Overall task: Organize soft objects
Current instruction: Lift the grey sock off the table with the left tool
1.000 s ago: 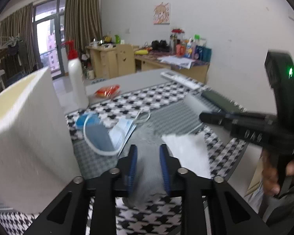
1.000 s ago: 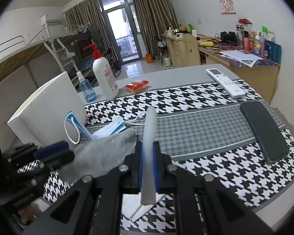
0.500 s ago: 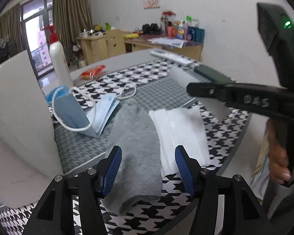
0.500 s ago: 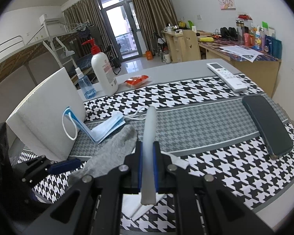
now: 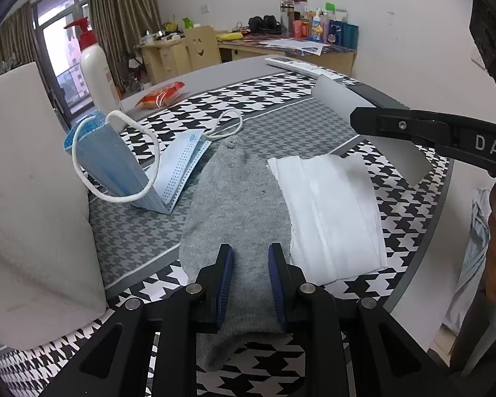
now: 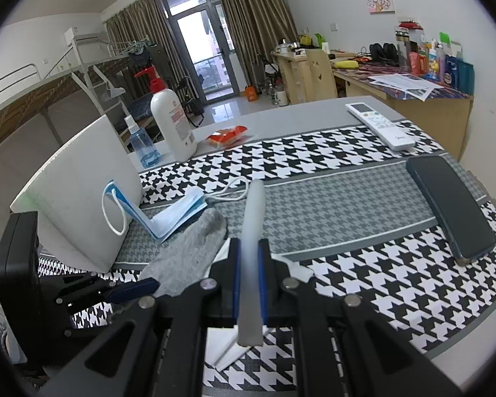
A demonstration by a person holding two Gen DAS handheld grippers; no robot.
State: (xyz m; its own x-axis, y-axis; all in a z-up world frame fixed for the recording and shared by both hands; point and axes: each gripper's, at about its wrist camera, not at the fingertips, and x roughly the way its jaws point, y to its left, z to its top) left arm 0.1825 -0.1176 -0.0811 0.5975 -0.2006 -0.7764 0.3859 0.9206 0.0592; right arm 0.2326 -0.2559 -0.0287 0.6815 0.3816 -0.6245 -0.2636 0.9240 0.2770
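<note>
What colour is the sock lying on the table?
The sock is plain grey. It shows best in the left wrist view, lying between the left claw's open fingers.

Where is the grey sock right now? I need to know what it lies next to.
In the left wrist view the grey sock lies flat on the houndstooth cloth, between the blue face mask on its left and the folded white tissue on its right.

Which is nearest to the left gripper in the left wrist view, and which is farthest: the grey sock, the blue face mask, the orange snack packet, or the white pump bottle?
From the left gripper:
1. Grey sock, lying between and under the fingers.
2. Blue face mask, ahead on the left, propped against the white foam block.
3. Orange snack packet and white pump bottle, both far back left; too close to rank.
</note>
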